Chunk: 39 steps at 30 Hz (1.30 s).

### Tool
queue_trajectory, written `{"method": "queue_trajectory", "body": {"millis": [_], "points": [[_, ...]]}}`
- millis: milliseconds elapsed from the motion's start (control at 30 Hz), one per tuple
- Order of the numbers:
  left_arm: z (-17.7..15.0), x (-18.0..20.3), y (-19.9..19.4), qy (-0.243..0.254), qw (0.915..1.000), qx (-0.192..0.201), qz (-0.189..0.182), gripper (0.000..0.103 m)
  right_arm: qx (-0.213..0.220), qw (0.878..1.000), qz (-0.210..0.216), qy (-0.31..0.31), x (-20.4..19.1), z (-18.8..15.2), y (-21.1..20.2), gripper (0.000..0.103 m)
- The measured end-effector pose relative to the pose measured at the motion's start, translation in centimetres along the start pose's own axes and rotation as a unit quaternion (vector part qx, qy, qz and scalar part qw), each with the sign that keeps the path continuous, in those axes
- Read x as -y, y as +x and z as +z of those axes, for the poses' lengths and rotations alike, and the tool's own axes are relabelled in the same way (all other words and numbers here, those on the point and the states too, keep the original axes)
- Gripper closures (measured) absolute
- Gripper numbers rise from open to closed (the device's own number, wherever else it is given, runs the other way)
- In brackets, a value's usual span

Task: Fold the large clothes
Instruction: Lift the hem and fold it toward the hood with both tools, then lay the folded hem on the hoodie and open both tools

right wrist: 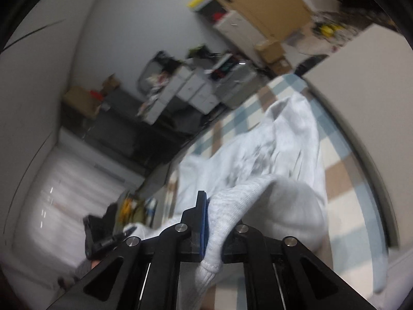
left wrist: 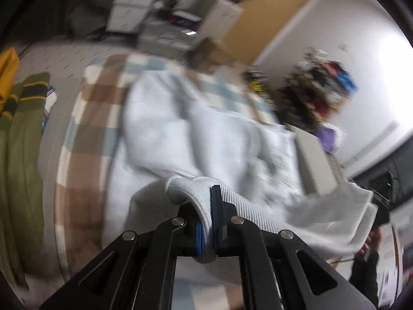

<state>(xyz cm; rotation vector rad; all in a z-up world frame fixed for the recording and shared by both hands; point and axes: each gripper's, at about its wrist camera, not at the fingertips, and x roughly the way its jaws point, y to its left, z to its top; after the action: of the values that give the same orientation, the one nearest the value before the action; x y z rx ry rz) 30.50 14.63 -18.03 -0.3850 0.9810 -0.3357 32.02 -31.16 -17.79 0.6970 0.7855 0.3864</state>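
Note:
A large white sweatshirt [left wrist: 160,118] lies spread over a brown, blue and cream checked blanket [left wrist: 87,129]. In the left wrist view my left gripper [left wrist: 206,204] is shut on the ribbed hem [left wrist: 247,206], which is lifted and stretches right toward the other gripper [left wrist: 382,209] and a hand. In the right wrist view my right gripper [right wrist: 214,206] is shut on a bunched edge of the same sweatshirt [right wrist: 291,139]. Cloth covers its right finger. The other gripper [right wrist: 103,235] shows at lower left. Both views are blurred.
Olive striped clothes [left wrist: 23,129] and a yellow garment [left wrist: 7,72] lie left of the blanket. A mixed pile of clothes [left wrist: 317,90] and a grey box [left wrist: 315,162] are at the right. White drawers [right wrist: 196,87] and cardboard boxes [right wrist: 271,49] stand beyond.

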Motion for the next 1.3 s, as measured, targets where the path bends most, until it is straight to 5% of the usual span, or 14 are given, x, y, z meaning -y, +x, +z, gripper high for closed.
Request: {"method": "queue_trajectory", "body": {"millis": [100, 200, 267, 333, 433, 500, 567, 600, 800, 1000, 1300], "points": [[0.0, -2.5, 4.6, -0.047, 0.9958, -0.068, 0.039, 0.098, -0.04, 0.998, -0.054, 0.012, 2.1, 1.9, 4.2, 0.094], [-1.4, -3.8, 7.4, -0.026, 0.9852, -0.16, 0.056, 0.082, -0.106, 0.99, -0.078, 0.052, 5.7, 2.4, 7.9, 0.09], [-2.0, -3.6, 6.6, 0.009, 0.9857, -0.152, 0.073, 0.064, -0.124, 0.987, -0.065, 0.074, 7.3, 2.3, 8.4, 0.087], [-2.1, -3.7, 4.2, 0.03, 0.9897, -0.109, 0.087, 0.033, -0.123, 0.988, -0.04, 0.082, 8.1, 2.2, 7.8, 0.087], [-2.3, -4.6, 0.7, 0.018, 0.9979, -0.038, 0.05, 0.017, -0.121, 0.99, -0.024, 0.074, 8.2, 1.7, 6.5, 0.083], [-2.7, -4.8, -0.2, 0.033, 0.9985, 0.0, 0.043, 0.014, -0.122, 0.991, -0.039, 0.045, 7.6, 1.4, 5.3, 0.079], [-3.0, -4.6, 1.0, 0.068, 0.9948, -0.004, 0.076, 0.013, -0.11, 0.992, -0.064, 0.001, 6.7, 1.5, 4.2, 0.052], [-2.7, -4.1, 2.1, 0.078, 0.993, -0.01, 0.088, 0.013, -0.1, 0.992, -0.073, -0.019, 6.3, 1.6, 3.9, 0.046], [-1.6, -2.8, 6.6, 0.154, 0.9748, -0.051, 0.154, 0.013, -0.058, 0.985, -0.082, -0.137, 3.2, 0.8, 0.6, 0.038], [-1.4, -2.7, 7.7, 0.173, 0.9728, -0.058, 0.144, 0.013, -0.112, 0.957, -0.134, -0.232, 1.0, -1.0, 4.3, 0.033], [-1.6, -2.6, 8.5, 0.182, 0.9745, -0.066, 0.114, 0.013, -0.048, 0.924, -0.193, -0.327, -0.3, -0.2, 5.8, 0.03]]}}
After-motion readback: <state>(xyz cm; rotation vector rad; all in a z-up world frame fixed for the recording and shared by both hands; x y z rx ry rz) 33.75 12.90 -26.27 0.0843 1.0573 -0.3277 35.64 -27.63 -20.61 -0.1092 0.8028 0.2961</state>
